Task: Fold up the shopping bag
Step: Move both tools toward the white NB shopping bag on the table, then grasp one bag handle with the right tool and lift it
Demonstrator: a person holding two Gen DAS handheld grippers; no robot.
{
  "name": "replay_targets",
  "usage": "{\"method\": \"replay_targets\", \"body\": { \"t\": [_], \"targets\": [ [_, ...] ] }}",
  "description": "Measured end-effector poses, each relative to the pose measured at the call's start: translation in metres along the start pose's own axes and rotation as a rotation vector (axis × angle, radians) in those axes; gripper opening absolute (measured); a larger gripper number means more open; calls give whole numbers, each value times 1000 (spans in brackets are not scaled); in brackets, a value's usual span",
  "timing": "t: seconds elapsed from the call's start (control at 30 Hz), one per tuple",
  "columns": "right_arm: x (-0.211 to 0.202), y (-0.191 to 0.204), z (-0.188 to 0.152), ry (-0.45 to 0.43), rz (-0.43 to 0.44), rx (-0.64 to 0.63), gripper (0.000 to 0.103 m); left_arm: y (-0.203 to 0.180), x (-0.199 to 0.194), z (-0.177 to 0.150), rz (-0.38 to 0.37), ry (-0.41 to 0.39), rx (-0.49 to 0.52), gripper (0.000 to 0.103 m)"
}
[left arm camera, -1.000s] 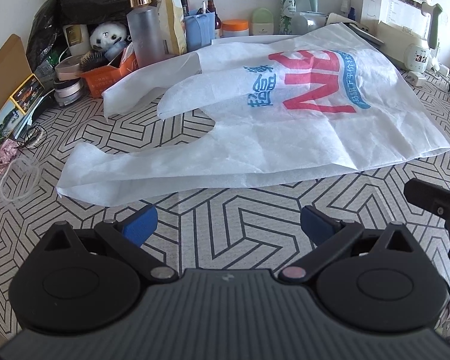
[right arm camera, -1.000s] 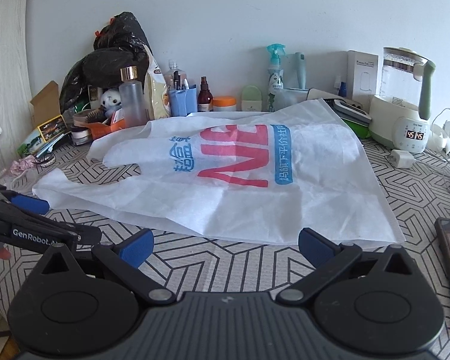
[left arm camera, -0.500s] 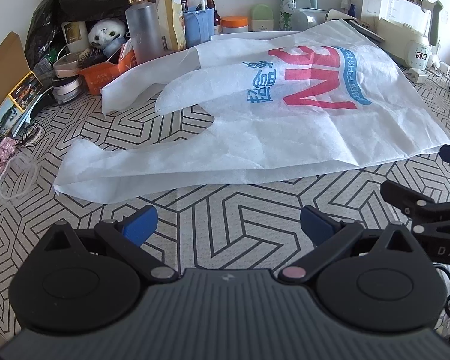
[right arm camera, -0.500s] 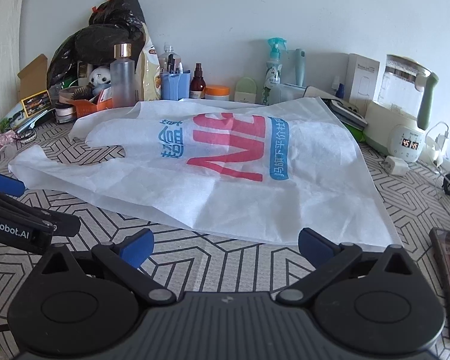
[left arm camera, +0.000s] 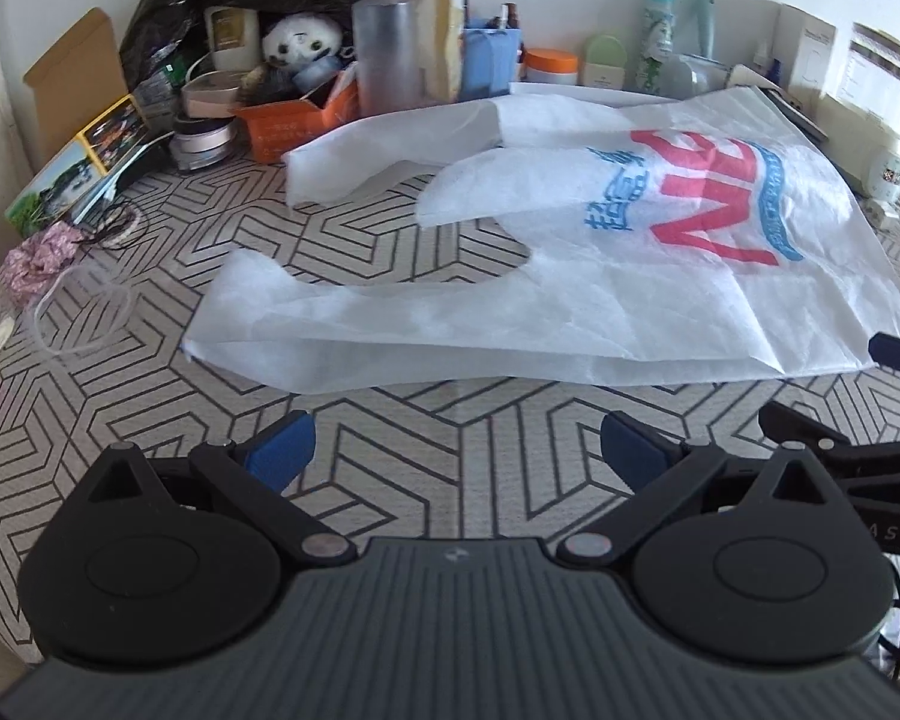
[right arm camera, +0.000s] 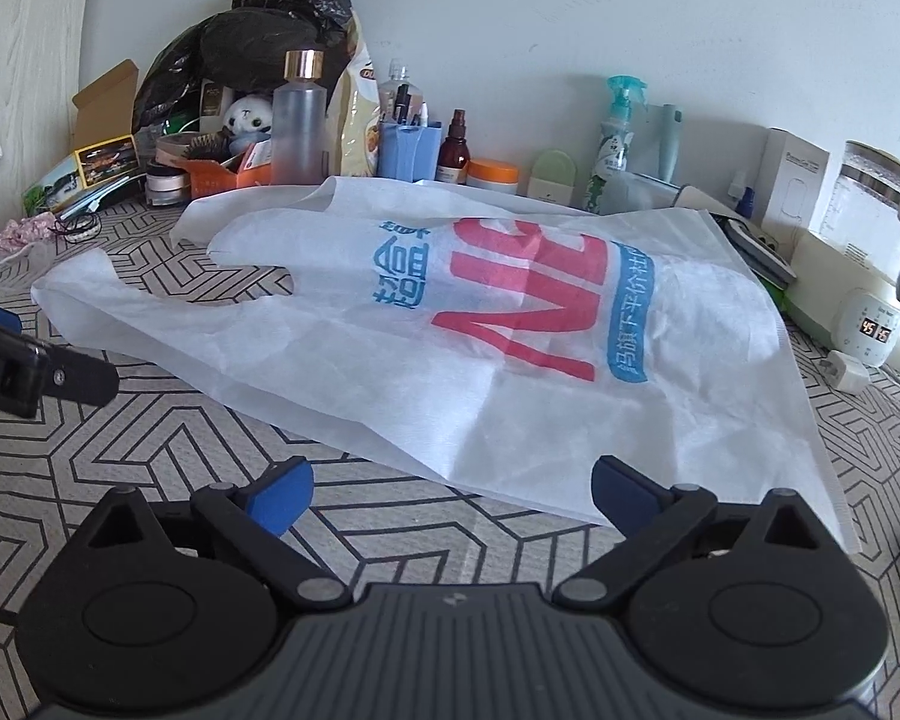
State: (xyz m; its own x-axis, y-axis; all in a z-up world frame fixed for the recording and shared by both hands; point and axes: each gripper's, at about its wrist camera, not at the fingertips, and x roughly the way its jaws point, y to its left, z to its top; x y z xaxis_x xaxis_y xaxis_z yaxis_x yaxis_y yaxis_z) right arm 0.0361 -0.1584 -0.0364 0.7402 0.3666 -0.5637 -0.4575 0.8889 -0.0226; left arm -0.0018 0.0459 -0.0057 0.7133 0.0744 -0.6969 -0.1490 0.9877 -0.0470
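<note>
Shopping bag (right arm camera: 510, 360) flat on the counter (left arm camera: 390, 420).
I have my left claw (left arm camera: 456, 450) and right claw (right arm camera: 447, 495) spread wide, empty, just short of its near edge.

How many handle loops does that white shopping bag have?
2. The near handle lies flat on the patterned table, toward the left gripper. The far handle stretches toward the orange box at the back.
</note>
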Motion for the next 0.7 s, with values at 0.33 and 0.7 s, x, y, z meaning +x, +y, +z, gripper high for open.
{"method": "replay_targets", "body": {
  "t": [0.33, 0.7],
  "targets": [
    [40, 22, 27, 53, 24, -142, 89, 26, 19, 10, 6, 19, -54, 103],
    [69, -3, 40, 70, 180, 48, 22, 36, 42, 19, 23, 59, -82, 103]
  ]
}}
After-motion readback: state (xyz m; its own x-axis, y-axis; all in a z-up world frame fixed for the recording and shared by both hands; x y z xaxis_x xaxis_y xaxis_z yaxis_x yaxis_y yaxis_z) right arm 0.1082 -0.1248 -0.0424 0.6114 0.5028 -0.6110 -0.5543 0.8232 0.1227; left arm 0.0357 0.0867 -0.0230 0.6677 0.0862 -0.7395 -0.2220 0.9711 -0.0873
